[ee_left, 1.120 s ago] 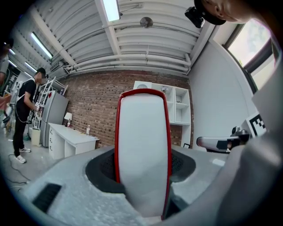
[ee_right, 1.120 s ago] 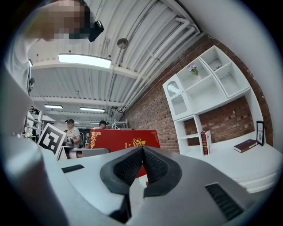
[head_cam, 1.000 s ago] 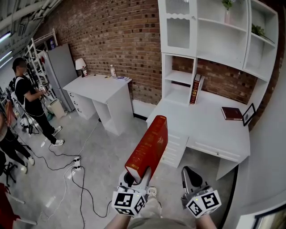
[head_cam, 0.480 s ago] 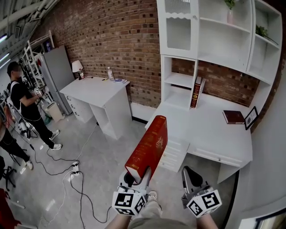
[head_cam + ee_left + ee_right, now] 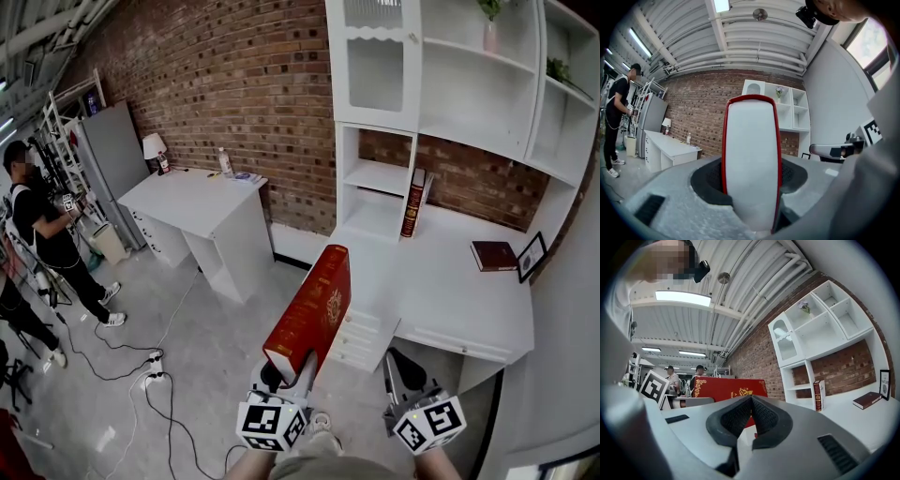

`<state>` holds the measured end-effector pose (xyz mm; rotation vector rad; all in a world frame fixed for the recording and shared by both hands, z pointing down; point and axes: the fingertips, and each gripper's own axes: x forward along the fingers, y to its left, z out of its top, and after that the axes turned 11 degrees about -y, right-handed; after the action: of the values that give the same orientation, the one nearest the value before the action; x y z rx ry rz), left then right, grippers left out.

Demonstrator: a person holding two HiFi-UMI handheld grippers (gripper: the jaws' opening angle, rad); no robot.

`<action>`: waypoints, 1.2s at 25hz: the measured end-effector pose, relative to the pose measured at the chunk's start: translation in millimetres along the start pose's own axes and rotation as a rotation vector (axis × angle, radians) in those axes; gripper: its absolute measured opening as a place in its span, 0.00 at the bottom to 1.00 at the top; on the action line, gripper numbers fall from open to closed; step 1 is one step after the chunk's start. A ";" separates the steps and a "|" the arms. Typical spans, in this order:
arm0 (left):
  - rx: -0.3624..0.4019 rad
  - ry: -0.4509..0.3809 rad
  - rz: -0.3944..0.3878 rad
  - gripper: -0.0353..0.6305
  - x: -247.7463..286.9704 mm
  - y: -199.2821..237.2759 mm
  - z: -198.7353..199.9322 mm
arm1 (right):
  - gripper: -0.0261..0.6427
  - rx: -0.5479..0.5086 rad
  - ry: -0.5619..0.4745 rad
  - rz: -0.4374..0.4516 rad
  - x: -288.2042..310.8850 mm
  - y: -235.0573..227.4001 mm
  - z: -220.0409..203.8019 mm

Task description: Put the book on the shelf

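Brick wall (image 5: 234,84) backs left gripper (image 5: 285,375) clamping red hardback (image 5: 314,309).

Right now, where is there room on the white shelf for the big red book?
The two open white cubbies left of the upright dark red book are bare. So is the white desktop between that book and the flat dark book. The black picture frame crowds the right corner.

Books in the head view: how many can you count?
3. A red book sits in the left gripper's jaws; a dark red book stands upright in the white shelf unit; a third book lies flat on the desk beside a picture frame. More may be hidden.
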<state>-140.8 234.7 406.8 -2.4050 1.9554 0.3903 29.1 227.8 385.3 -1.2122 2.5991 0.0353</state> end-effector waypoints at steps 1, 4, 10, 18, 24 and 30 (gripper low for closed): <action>-0.001 0.000 0.000 0.41 5.2 3.3 0.0 | 0.05 -0.003 0.001 0.001 5.8 -1.7 -0.5; -0.005 -0.004 -0.003 0.41 20.3 13.4 1.1 | 0.05 -0.011 0.008 0.004 23.4 -5.9 -2.6; -0.011 -0.004 -0.015 0.41 51.6 32.6 3.7 | 0.05 -0.025 0.024 0.002 57.4 -14.2 -6.9; -0.017 0.007 -0.038 0.41 99.0 59.3 -0.3 | 0.05 -0.028 0.023 -0.027 104.5 -32.8 -15.4; -0.022 0.007 -0.061 0.41 131.2 77.1 -5.9 | 0.05 -0.036 0.011 -0.055 134.3 -46.0 -21.7; -0.030 0.002 -0.084 0.41 165.0 92.2 -10.1 | 0.05 -0.046 0.001 -0.080 163.5 -61.1 -27.1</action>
<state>-197.5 54.4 396.2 -2.4969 1.8543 0.4174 -31.2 62.1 375.3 -1.3311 2.5613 0.0799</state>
